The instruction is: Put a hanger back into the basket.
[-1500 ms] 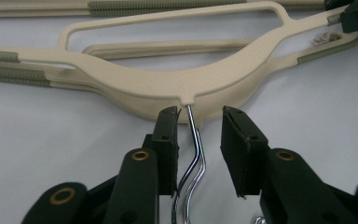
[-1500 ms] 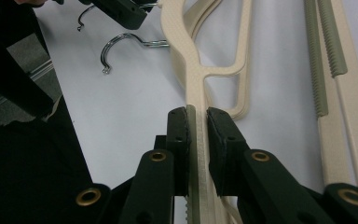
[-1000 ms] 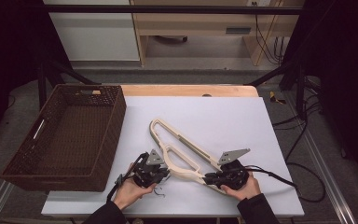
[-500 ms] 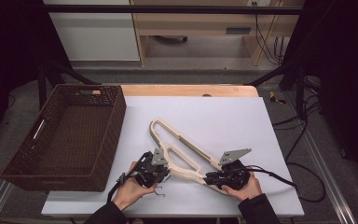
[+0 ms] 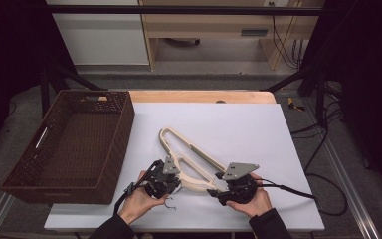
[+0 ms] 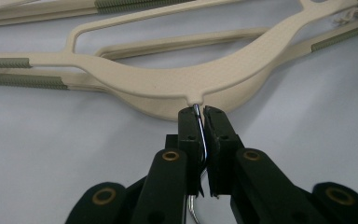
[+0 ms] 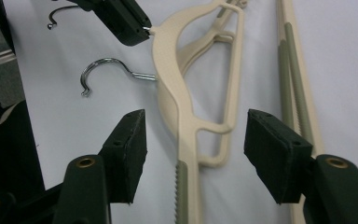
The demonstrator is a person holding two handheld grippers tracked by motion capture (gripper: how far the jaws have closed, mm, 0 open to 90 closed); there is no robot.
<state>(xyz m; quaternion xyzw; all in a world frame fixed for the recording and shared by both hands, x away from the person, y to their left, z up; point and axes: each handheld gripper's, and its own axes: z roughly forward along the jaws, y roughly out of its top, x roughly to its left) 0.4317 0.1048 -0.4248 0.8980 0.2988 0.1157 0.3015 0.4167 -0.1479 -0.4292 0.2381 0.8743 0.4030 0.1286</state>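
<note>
Holding one hanger (image 5: 199, 172) by its hook (image 6: 199, 130) while the right gripper (image 5: 227, 191) lets go.
Nearest, the left gripper (image 5: 165, 180) is clenched on the wire hook just under the neck; the right gripper's jaws have just been opening and now straddle a hanger arm without touching it. The hangers lie stacked on the bench (image 5: 258, 129), a second hook (image 7: 107, 74) free beside them, the basket (image 5: 69, 144) off to the left. Best keep the hook pinched firmly and lift slowly, so the lower hanger stays behind.
</note>
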